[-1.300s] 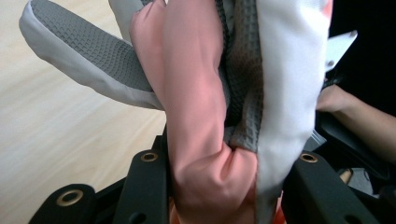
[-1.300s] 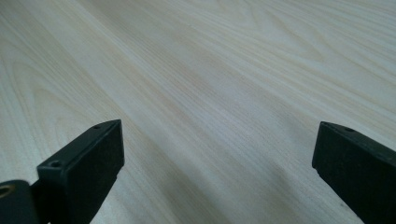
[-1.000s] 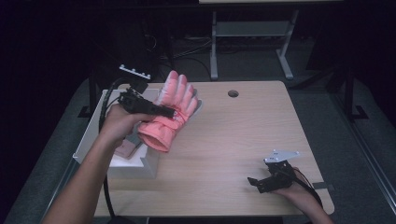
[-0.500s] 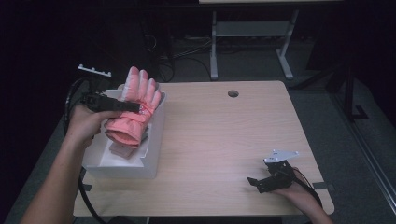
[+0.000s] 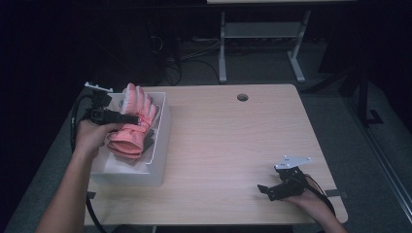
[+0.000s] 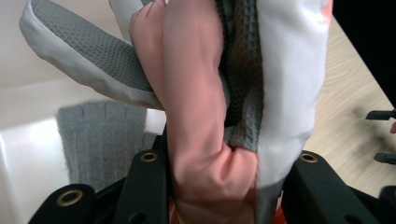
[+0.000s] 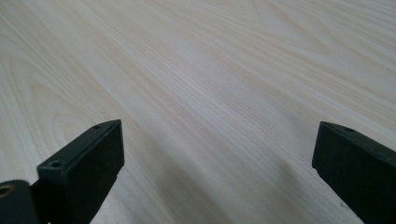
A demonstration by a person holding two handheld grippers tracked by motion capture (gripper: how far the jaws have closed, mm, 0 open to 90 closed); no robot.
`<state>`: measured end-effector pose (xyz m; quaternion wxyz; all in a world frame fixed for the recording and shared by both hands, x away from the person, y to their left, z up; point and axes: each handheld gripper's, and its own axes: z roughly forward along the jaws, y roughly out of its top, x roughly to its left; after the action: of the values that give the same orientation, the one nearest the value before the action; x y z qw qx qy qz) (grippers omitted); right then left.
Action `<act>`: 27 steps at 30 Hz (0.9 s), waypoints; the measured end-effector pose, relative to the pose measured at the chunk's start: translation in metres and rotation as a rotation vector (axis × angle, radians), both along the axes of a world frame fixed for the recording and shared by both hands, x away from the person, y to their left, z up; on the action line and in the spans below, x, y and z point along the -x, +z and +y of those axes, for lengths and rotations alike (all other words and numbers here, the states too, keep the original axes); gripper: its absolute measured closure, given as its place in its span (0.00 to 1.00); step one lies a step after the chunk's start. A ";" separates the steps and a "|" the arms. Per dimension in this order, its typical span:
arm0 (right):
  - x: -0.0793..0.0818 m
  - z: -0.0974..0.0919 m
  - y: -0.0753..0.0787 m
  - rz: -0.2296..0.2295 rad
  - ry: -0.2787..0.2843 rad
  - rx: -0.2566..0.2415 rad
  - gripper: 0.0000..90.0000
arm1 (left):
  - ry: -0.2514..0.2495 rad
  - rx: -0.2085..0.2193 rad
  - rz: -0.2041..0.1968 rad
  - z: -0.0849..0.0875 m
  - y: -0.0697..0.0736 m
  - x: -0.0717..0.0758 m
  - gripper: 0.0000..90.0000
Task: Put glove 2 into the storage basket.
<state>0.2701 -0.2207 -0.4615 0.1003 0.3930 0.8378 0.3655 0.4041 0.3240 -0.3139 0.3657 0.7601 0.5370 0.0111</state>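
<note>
At the left of the high view the left gripper [image 5: 127, 118], clamped on the pink glove [image 5: 132, 127], has carried it from above the table down over the white bin [image 5: 160, 145] (release looks near), while the right gripper [image 5: 270, 190] rests wide open at lower right.

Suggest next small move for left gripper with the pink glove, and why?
Probably lower a little more, then release. The left gripper fingers clamp the pink glove over the white bin, and a grey glove already lies inside.
</note>
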 end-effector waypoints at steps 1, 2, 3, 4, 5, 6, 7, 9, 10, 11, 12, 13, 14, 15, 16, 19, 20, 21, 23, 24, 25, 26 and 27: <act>0.000 0.000 0.000 0.000 0.000 0.002 0.02 | 0.001 -0.018 0.005 -0.001 -0.006 -0.001 0.69; 0.000 0.000 0.000 0.001 0.004 0.004 0.02 | 0.006 -0.024 0.011 -0.001 -0.010 -0.002 0.69; 0.000 0.000 0.000 0.002 0.004 0.004 0.02 | 0.004 -0.027 0.018 -0.002 -0.014 -0.003 0.69; 0.000 0.000 0.000 0.003 0.005 0.004 0.02 | 0.006 -0.029 0.027 -0.003 -0.019 -0.004 0.69; 0.000 0.000 0.000 0.003 0.007 0.004 0.02 | 0.002 -0.034 0.035 -0.004 -0.024 -0.005 0.69; 0.000 0.001 0.000 0.003 0.008 0.004 0.02 | 0.002 -0.037 0.046 -0.005 -0.029 -0.007 0.69; 0.000 0.000 -0.001 -0.003 0.013 0.005 0.02 | -0.001 -0.039 0.055 -0.005 -0.034 -0.008 0.69; 0.000 0.001 0.000 0.004 0.008 0.004 0.02 | -0.001 -0.041 0.068 -0.006 -0.042 -0.011 0.69; 0.000 0.001 -0.001 0.005 0.008 0.005 0.02 | 0.000 -0.038 0.069 -0.006 -0.045 -0.011 0.69; 0.000 0.001 -0.001 0.006 0.009 0.005 0.02 | -0.006 -0.039 0.081 -0.007 -0.049 -0.012 0.69; 0.000 0.000 -0.001 0.005 0.010 0.005 0.02 | -0.005 -0.038 0.087 -0.008 -0.052 -0.013 0.68; 0.000 0.000 -0.001 0.004 0.009 0.003 0.02 | -0.007 -0.040 0.095 -0.009 -0.056 -0.013 0.68; 0.000 0.000 0.000 0.005 0.009 0.003 0.02 | -0.012 -0.045 0.099 -0.010 -0.060 -0.014 0.68; 0.000 0.001 0.000 0.004 0.010 0.004 0.02 | -0.017 -0.051 0.105 -0.011 -0.064 -0.015 0.68; 0.000 0.001 0.000 0.004 0.011 0.004 0.02 | -0.022 -0.050 0.108 -0.011 -0.067 -0.015 0.67; 0.000 0.001 -0.001 0.005 0.013 0.007 0.02 | -0.032 -0.048 0.127 -0.012 -0.079 -0.017 0.66; 0.000 0.001 -0.001 0.004 0.012 0.006 0.02 | -0.035 -0.043 0.134 -0.013 -0.083 -0.017 0.66; 0.000 0.001 -0.001 0.001 0.015 0.007 0.02 | -0.037 -0.042 0.140 -0.014 -0.085 -0.018 0.66; 0.000 0.001 -0.001 0.004 0.012 0.006 0.02 | -0.048 -0.051 0.139 -0.016 -0.088 -0.018 0.65; 0.000 0.001 -0.001 0.005 0.013 0.007 0.02 | -0.046 -0.053 0.140 -0.017 -0.089 -0.018 0.64; 0.000 0.001 -0.001 0.005 0.013 0.007 0.02 | -0.049 -0.051 0.141 -0.017 -0.091 -0.019 0.64; 0.000 0.001 -0.001 0.006 0.013 0.007 0.02 | -0.053 -0.046 0.142 -0.017 -0.093 -0.019 0.62; 0.000 0.001 -0.001 0.007 0.011 0.006 0.02 | -0.050 -0.044 0.140 -0.016 -0.093 -0.018 0.60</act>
<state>0.2698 -0.2193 -0.4625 0.0964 0.3893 0.8414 0.3623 0.4226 0.3077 -0.4071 0.3106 0.7800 0.5418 -0.0391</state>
